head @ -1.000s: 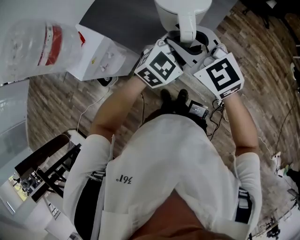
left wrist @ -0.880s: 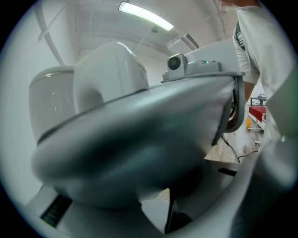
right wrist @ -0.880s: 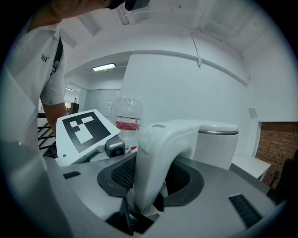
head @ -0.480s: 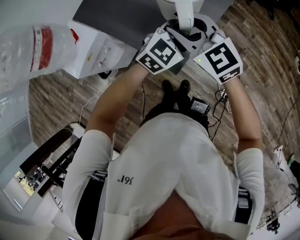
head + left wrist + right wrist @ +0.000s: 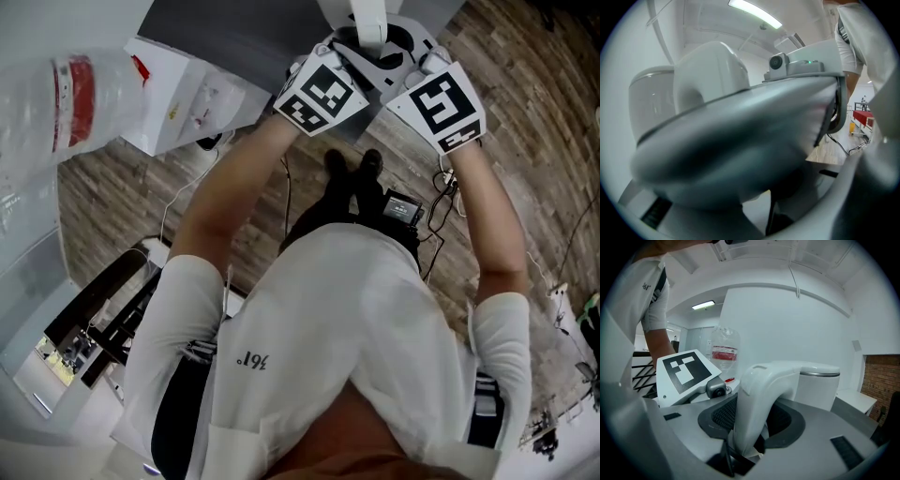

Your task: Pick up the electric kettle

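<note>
1. My right claw (image 5: 743, 446) is closed on the handle (image 5: 759, 399) of the electric kettle (image 5: 818, 385). The dark meshed pads press on the handle's lower stretch from either side.
2. My left claw (image 5: 764, 215) hangs just beside it with its jaws apart. I can make out nothing of the kettle between them, and the right claw's grey body fills most of that view.
3. The handle is the place to hold. It is a thick, stiff plastic loop with room for the pads, and I judge the low grip sound.
4. I expect the glossy plastic to be slippery. The kettle may swing nose-down about the pads, more so if there is water inside, which I cannot see.
5. I take the shell for hard and not fragile. Its weight I would guess moderate when empty.
6. The kettle is all white, with a squat rounded body, a flat lid edged by a thin metal band (image 5: 819, 374), and an arched handle.
7. It sits straight ahead of me at the dark grey desk (image 5: 234, 37). I cannot tell whether it rests there or is already raised.
</note>
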### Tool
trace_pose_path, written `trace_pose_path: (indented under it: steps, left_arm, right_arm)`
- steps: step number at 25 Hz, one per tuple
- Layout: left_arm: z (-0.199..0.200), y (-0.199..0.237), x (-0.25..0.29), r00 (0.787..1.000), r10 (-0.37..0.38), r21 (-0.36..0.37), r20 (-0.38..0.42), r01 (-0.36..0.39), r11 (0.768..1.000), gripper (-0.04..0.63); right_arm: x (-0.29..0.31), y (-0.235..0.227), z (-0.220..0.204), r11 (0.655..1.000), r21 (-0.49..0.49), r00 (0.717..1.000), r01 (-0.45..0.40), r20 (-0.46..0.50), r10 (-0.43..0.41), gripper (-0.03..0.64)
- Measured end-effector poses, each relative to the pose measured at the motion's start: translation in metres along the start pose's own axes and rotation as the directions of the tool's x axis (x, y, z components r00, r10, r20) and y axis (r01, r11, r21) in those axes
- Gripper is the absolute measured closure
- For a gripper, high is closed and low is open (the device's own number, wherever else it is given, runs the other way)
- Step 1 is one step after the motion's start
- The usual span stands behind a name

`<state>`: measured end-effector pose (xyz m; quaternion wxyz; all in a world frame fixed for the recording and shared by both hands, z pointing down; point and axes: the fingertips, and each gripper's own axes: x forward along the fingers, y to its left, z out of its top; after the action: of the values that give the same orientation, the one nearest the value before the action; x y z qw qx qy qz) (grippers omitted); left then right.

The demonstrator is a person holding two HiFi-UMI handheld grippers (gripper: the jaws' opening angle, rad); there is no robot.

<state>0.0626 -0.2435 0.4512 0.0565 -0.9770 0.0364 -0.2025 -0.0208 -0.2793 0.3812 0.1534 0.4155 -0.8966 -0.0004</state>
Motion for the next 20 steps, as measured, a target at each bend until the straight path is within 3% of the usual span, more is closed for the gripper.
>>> trace_pose_path:
  steps: [20]
  left_arm:
    - [0.084, -0.033, -0.048, 0.998, 0.047, 0.086, 0.035, -0.049, 0.995, 0.492]
  right_arm:
    - [-0.056, 0.031, 0.083, 0.997, -0.073, 0.997, -0.013, 0.069, 0.018, 0.465]
